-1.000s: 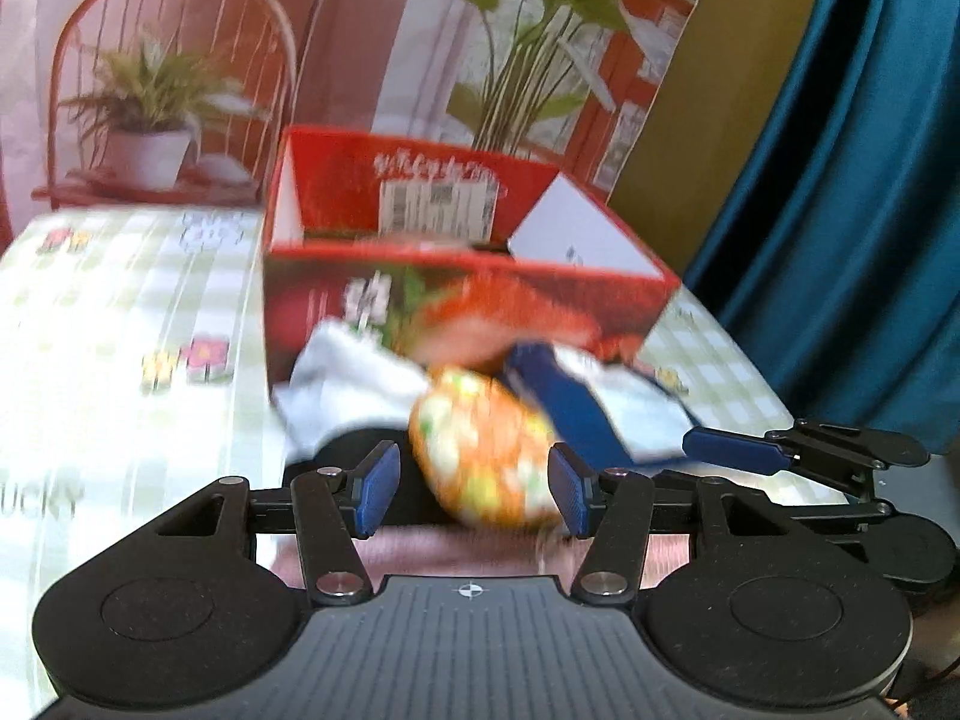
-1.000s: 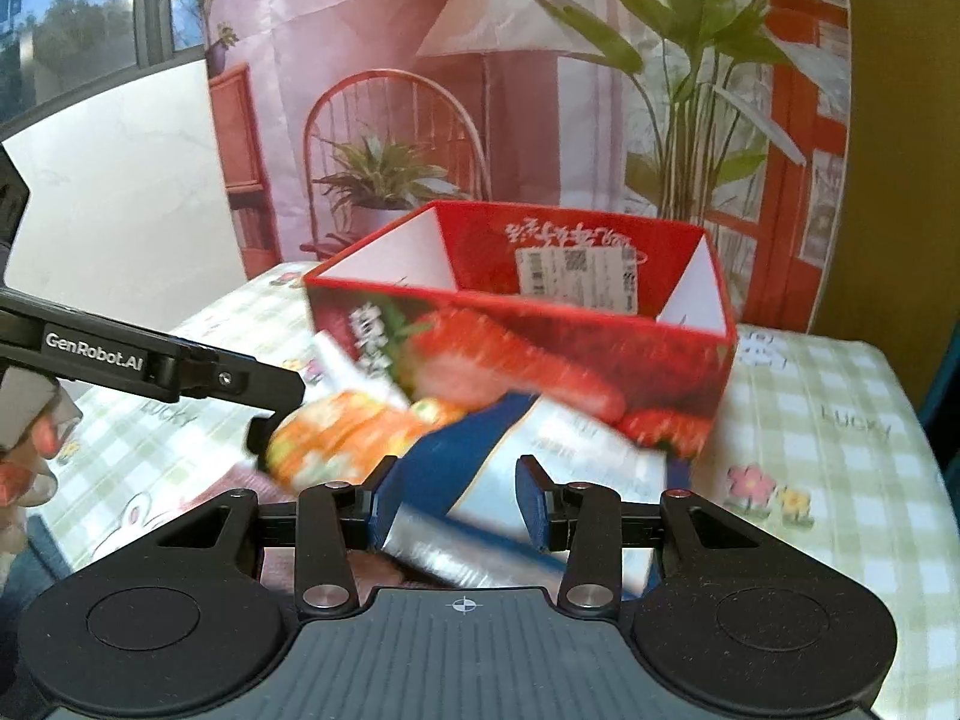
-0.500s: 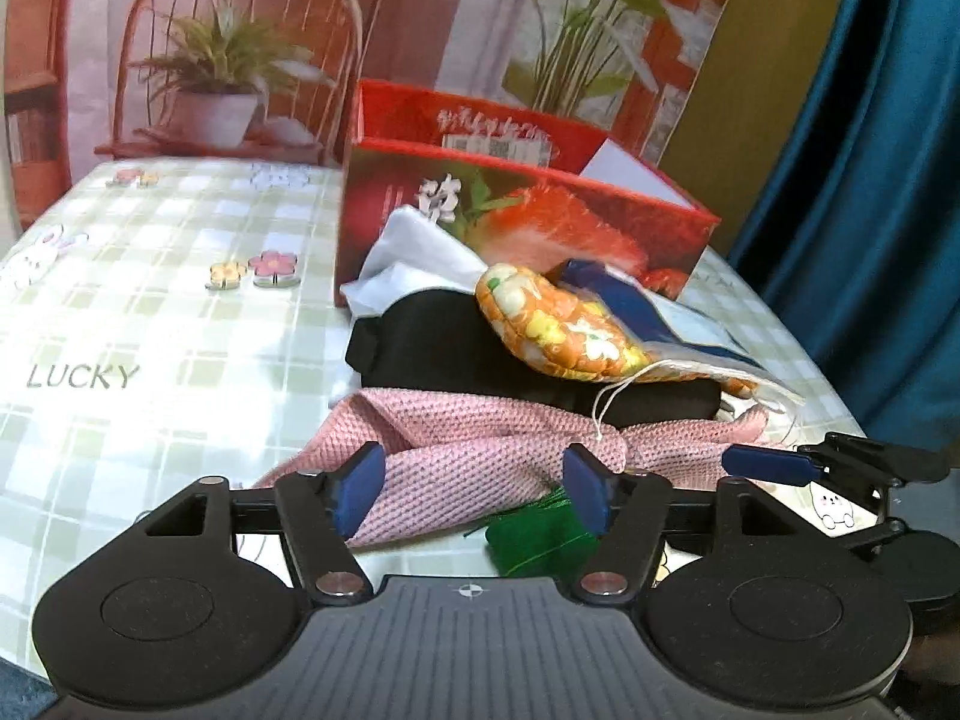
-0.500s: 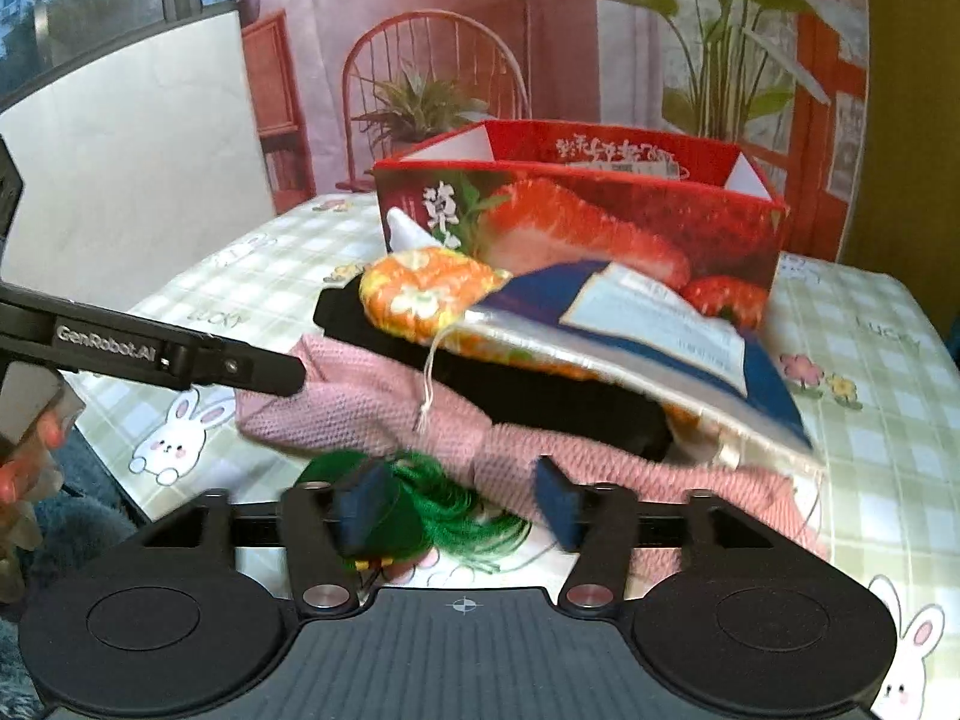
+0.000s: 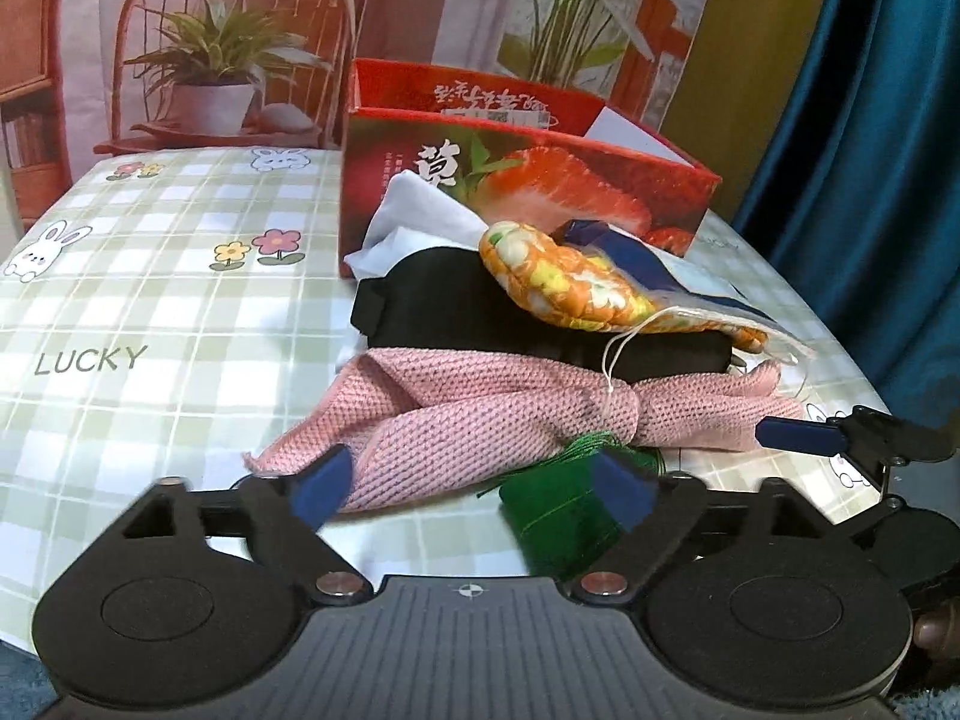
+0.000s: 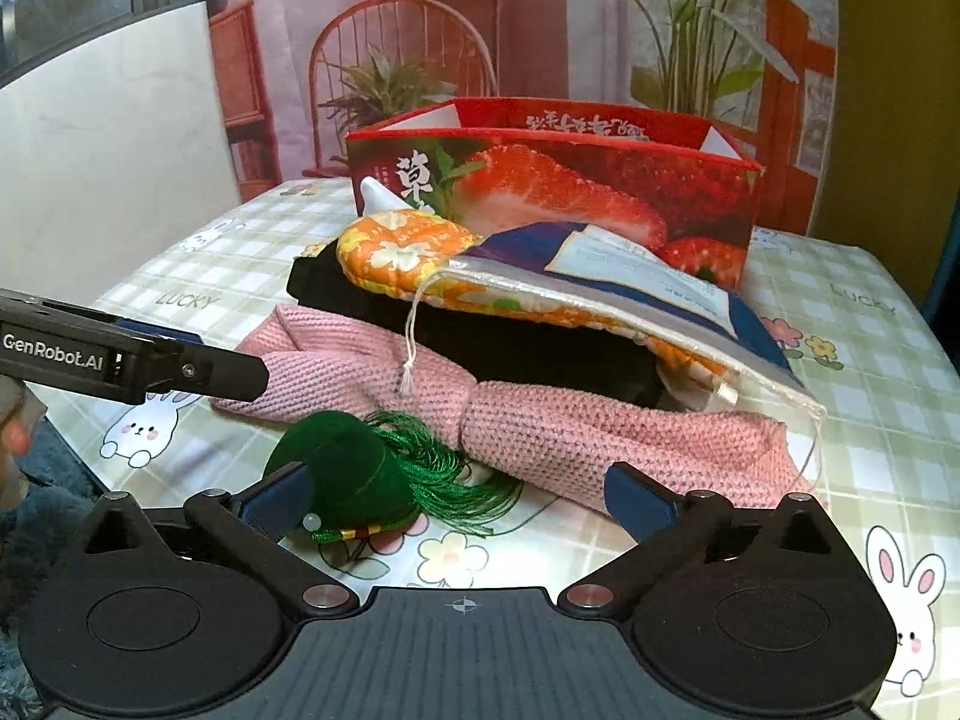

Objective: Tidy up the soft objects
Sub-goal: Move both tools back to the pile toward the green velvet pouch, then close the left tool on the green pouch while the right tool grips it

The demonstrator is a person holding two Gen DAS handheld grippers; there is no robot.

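Both grippers let go since a sec ago: left gripper (image 5: 474, 483) and right gripper (image 6: 459, 495) jaws opening, nothing gripped. Orange pouch (image 5: 558, 279) now sits on the pile w/ the pink knit (image 5: 480, 408) (red box (image 5: 522, 192) at 12).

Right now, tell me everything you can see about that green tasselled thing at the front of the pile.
The green tasselled ornament is a small rounded pouch that looks like dark green velvet, with a loose fan of shiny green threads and a short cord carrying a pale bead and gold-red binding. It lies on the checked tablecloth, its threads running under the edge of the pink knitted cloth. Neither gripper holds it.
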